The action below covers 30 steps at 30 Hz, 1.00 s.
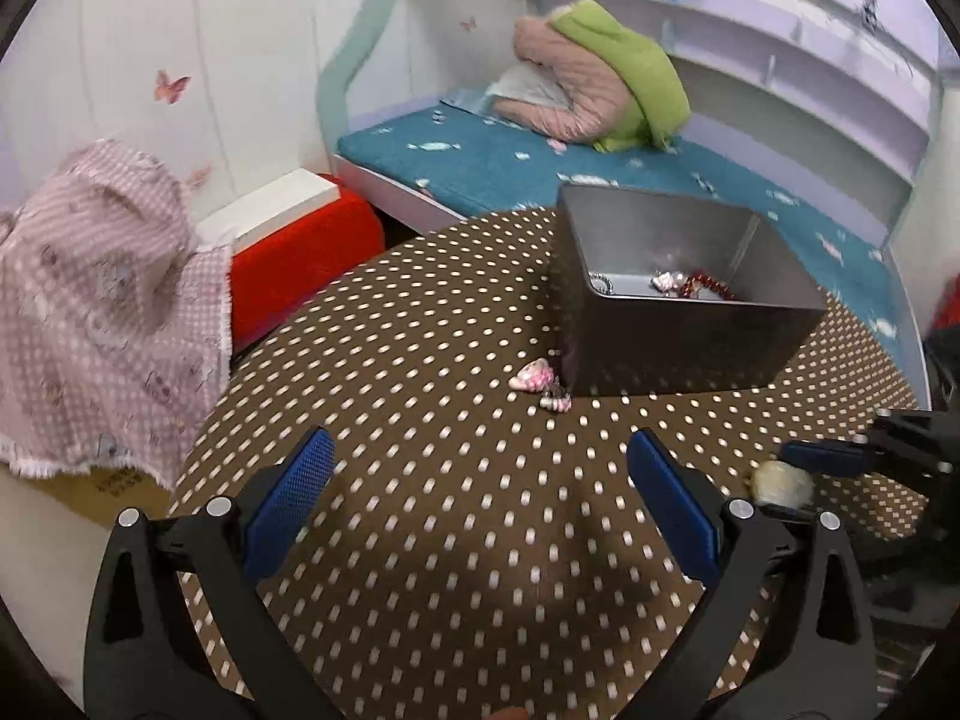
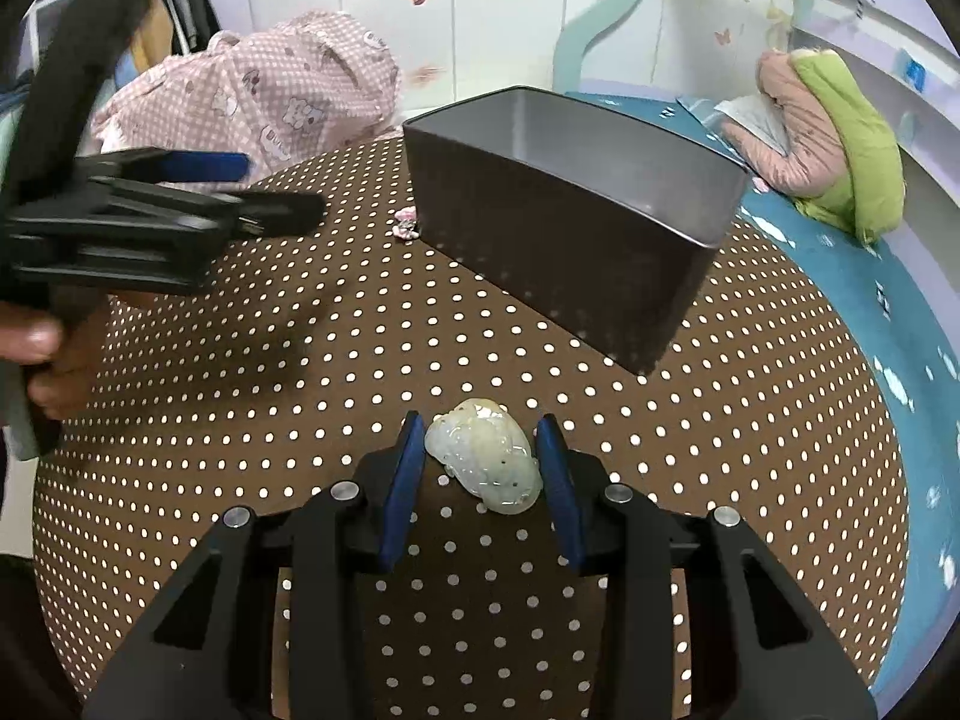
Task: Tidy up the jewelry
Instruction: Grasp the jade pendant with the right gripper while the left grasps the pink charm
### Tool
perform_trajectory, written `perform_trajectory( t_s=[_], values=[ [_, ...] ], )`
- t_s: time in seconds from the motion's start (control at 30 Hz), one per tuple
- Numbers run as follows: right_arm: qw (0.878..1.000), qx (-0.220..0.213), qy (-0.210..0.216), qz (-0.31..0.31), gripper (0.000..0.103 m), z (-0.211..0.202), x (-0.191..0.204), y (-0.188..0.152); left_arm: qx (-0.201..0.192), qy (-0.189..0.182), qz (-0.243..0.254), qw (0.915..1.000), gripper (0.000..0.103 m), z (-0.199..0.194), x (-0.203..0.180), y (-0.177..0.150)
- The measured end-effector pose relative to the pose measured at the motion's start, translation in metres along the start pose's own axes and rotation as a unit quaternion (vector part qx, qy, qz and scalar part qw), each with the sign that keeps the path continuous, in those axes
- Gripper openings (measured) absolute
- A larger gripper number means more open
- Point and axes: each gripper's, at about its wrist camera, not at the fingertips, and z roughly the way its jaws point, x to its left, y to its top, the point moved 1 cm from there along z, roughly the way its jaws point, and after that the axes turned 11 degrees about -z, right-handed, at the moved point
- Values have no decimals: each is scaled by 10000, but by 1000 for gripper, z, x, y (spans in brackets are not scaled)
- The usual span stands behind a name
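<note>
Round table under brown white-dotted cloth. Dark rectangular metal tin ahead of right gripper; pale carved jade pendant between its pads; pink trinkets at tin's corner.

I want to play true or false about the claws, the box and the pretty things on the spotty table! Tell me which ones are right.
1. The right claw has a pale green stone between its fingers. True.
2. The metal box is empty. False: a red bead string and other small pieces lie inside.
3. The left claw is holding a necklace. False: it is open, with nothing between its fingers.
4. A small pink trinket lies on the table beside the box. True.
5. The table cover is striped. False: it is brown with white dots.
</note>
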Motion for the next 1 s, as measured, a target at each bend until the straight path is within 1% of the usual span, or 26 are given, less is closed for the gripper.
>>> perform_trajectory(
  t_s=[0.1,0.17,0.33,0.43,0.47,0.5,0.53,0.57,0.6,0.63,0.7,0.73,0.8,0.87,1.0],
  values=[
    [9999,-25,4,152,36,-1,-4,0,179,89,170,9997,98,26,-5,4],
    [9997,-44,11,235,36,-1,-7,0,255,151,187,9994,98,39,-6,6],
    [9996,-42,22,276,36,1,-9,2,397,2,143,9991,97,56,-5,14],
    [9995,-54,34,307,36,1,-9,2,455,-88,247,9986,97,61,-7,16],
    [9995,-55,29,310,36,1,-10,3,470,-136,263,9985,93,61,-9,16],
    [9995,-57,30,315,36,1,-10,3,498,-322,236,9980,85,60,-9,16],
    [9994,-62,31,325,36,1,-10,3,471,-371,247,9979,81,60,-10,17],
    [9994,-64,33,329,36,1,-10,4,445,-391,334,9977,74,59,-12,16],
    [9994,-65,36,327,36,1,-9,3,424,-460,400,9972,65,57,-14,14],
    [9994,-66,38,325,36,2,-10,3,407,-514,431,9969,60,55,-15,13],
    [9994,-69,48,330,36,1,-10,2,410,-593,477,9963,42,52,-17,10],
    [9994,-72,48,336,36,1,-9,2,423,-660,475,9958,36,50,-15,10],
    [9993,-79,58,348,36,1,-8,1,471,-808,385,9949,20,47,-12,7],
    [9994,-80,61,346,36,0,-6,0,499,-917,302,9941,14,43,-8,5],
    [9994,-74,62,333,36,-1,-2,-1,484,-989,255,9936,15,37,-3,-1]
  ],
)
